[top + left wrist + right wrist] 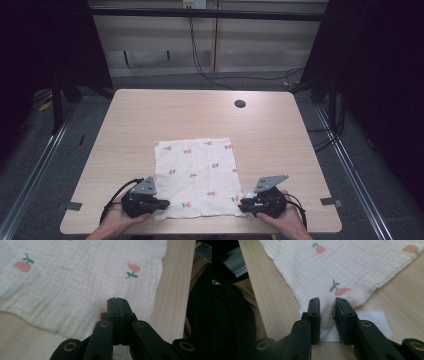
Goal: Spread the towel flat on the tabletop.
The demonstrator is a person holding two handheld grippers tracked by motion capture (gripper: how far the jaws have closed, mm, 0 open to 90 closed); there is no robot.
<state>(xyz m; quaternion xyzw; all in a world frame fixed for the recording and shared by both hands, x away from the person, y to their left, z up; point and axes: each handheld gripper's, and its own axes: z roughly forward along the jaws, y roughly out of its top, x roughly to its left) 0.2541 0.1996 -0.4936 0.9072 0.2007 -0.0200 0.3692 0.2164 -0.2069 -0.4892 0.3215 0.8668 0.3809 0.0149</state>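
Right gripper view shows the right gripper (327, 301) narrowly parted astride the cloth (352, 267) corner, so close fully before lifting; left gripper (116, 300) is closed.

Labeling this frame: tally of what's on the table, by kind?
White muslin cloth with pink flower print: 1
White paper slip under its near right corner: 1
Black two-jaw grippers: 2, left gripper, right gripper
Total: 4

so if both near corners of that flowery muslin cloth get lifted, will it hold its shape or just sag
Likely sag: the muslin cloth looks thin, crinkled and lies limp on the table. Probably very light, since it is a single gauzy layer. Pushing would likely bunch it rather than slide it.
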